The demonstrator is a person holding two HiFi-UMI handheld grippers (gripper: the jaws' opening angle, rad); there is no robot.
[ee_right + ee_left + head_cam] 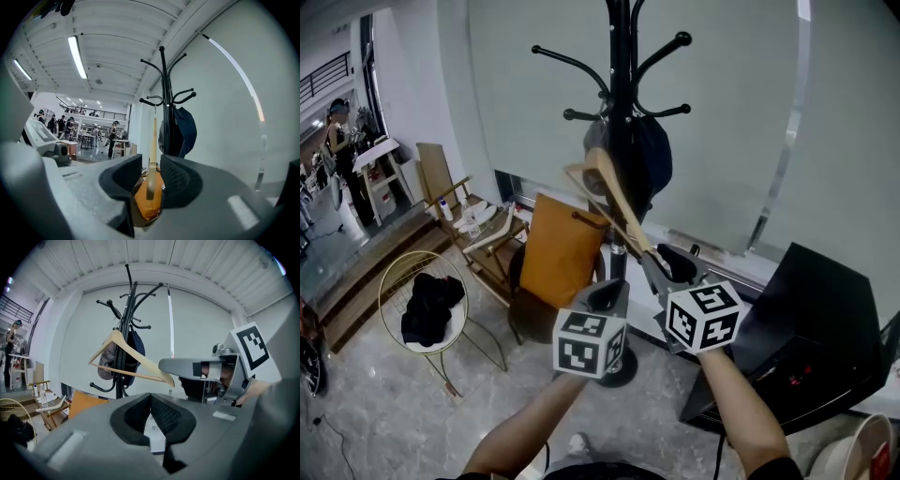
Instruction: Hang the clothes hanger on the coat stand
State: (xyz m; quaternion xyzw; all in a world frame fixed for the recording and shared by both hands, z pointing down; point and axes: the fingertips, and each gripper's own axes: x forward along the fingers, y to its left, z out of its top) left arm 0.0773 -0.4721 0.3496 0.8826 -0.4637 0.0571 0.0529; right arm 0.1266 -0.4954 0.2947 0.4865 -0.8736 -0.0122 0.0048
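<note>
The black coat stand point(619, 56) rises in front of a pale blind, with a dark cap point(652, 155) on it. A wooden hanger point(614, 202) slants down from one of its lower arms. In the right gripper view the hanger's wire hook reaches up to an arm of the stand point(164, 84). My right gripper point(661, 262) is open. The hanger's lower end point(153, 150) stands between its pads with a gap on each side. My left gripper point(605, 292) is lower and to the left, away from the hanger point(136, 359), shut on nothing.
An orange bag point(562, 248) leans by the stand's base, next to a wooden chair point(483, 234). A round wire chair point(427, 305) with black cloth stands at the left. A black cabinet point(811, 328) fills the right. People stand far off at the left.
</note>
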